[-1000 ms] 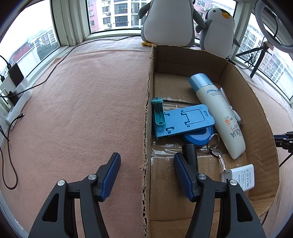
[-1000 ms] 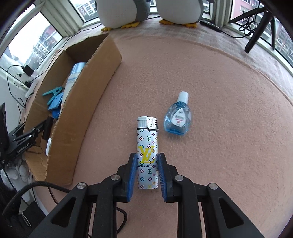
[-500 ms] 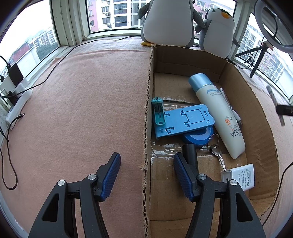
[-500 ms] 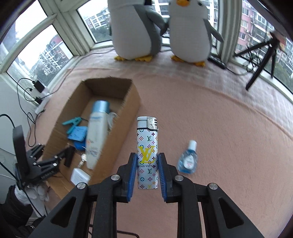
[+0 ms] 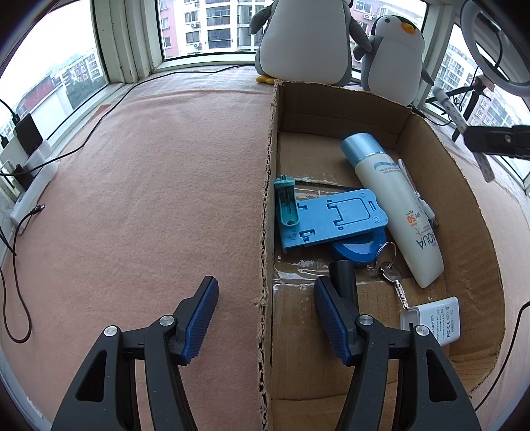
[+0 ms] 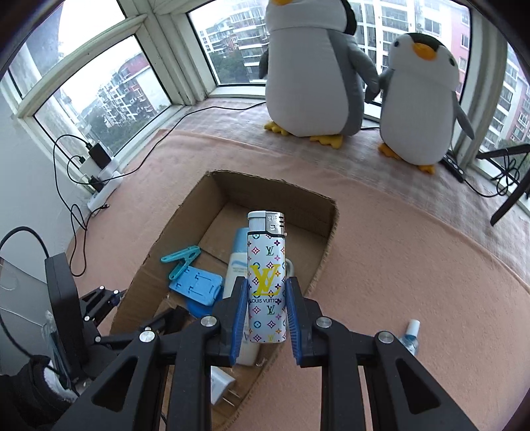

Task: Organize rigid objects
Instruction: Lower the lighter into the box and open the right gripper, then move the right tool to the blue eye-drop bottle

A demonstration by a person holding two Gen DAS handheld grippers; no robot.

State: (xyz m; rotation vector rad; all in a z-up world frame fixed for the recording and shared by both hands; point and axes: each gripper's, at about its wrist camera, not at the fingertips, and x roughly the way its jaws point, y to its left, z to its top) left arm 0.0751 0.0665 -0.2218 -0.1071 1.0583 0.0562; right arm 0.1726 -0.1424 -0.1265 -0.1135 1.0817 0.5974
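Blanket (image 6: 397, 248) | right gripper (image 6: 266, 315) clamping lighter (image 6: 267, 278), now over box (image 6: 331, 232) | left gripper (image 5: 265, 318) released

Two plush penguins stand at the far edge of the pink blanket (image 6: 414, 238), by the windows (image 6: 99, 86). The big penguin (image 6: 311, 66) is on the left and the small penguin (image 6: 420, 109) is just beside it on the right. A black cable (image 5: 109, 109) runs across the blanket's far left corner. A white power strip (image 5: 29, 185) lies along the left edge with a black charger (image 5: 28, 136) near it. Tall buildings (image 5: 212, 23) show outside.
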